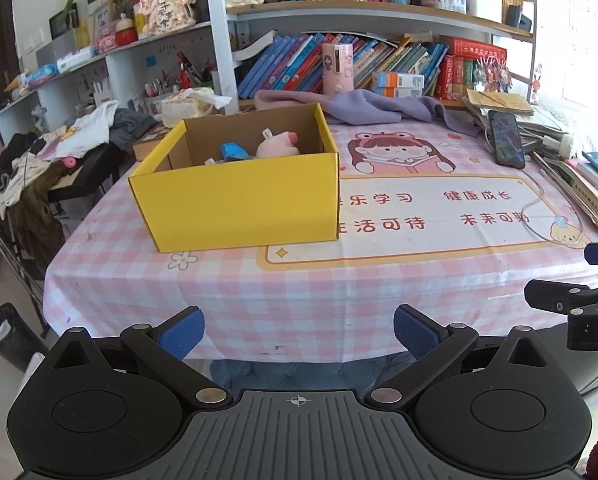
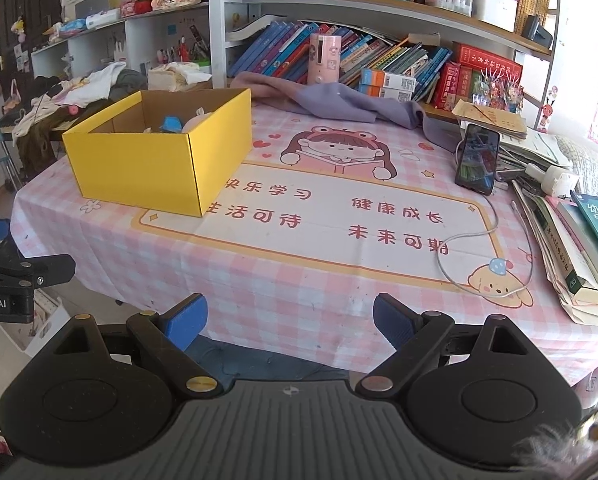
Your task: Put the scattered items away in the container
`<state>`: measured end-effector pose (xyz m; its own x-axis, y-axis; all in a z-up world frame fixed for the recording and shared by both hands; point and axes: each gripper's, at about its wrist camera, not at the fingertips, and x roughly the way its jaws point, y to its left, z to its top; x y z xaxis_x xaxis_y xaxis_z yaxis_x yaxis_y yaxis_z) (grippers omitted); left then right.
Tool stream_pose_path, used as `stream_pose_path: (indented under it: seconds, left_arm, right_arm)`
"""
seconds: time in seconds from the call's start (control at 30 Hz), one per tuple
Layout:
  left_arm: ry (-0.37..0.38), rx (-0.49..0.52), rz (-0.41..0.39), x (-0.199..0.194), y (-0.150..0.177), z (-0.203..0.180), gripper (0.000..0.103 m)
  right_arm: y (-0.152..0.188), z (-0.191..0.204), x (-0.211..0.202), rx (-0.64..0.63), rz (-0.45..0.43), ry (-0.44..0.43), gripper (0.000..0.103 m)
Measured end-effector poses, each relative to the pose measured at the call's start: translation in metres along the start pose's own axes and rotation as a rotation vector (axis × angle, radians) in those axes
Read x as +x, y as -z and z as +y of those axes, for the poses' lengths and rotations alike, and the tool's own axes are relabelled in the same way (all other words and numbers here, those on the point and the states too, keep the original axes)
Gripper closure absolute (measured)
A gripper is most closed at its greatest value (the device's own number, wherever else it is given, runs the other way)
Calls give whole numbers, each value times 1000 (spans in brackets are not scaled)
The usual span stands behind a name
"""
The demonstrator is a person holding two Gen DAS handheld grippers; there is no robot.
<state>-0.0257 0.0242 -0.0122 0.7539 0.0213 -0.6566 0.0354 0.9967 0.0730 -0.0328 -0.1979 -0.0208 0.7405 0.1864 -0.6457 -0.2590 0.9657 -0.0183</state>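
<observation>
A yellow cardboard box (image 1: 239, 196) stands on the pink checked tablecloth (image 1: 319, 292), left of the printed girl picture. Inside it lie a pink plush toy (image 1: 277, 145) and a blue item (image 1: 233, 151); both also peek over the box (image 2: 147, 168) rim in the right wrist view as the plush (image 2: 197, 119) and the blue item (image 2: 171, 124). My left gripper (image 1: 299, 332) hangs open over the near table edge, nothing between its blue pads. My right gripper (image 2: 290, 322) is likewise open and empty at the near edge, right of the left one.
A phone (image 2: 477, 158) leans on a book pile at the right, its white cable (image 2: 471, 248) looping over the cloth. Stacked books (image 2: 579, 240) line the right edge. A purple cloth (image 2: 339, 98) and a pink canister (image 2: 325, 58) sit at the back before bookshelves.
</observation>
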Motion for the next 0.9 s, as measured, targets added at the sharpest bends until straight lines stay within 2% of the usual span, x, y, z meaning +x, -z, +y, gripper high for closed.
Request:
stream_pose_path:
  seconds: [0.27, 0.47, 0.9]
  left_arm:
    - [13, 5, -7, 2, -3, -1, 1]
    - [22, 22, -3, 5, -4, -4, 1]
    - [27, 7, 19, 10, -3, -1, 1]
  right_arm:
    - [-5, 2, -1, -25, -15, 2, 13]
    - [-4, 4, -4, -40, -31, 13, 6]
    - [-5, 2, 3, -21, -14, 10, 6]
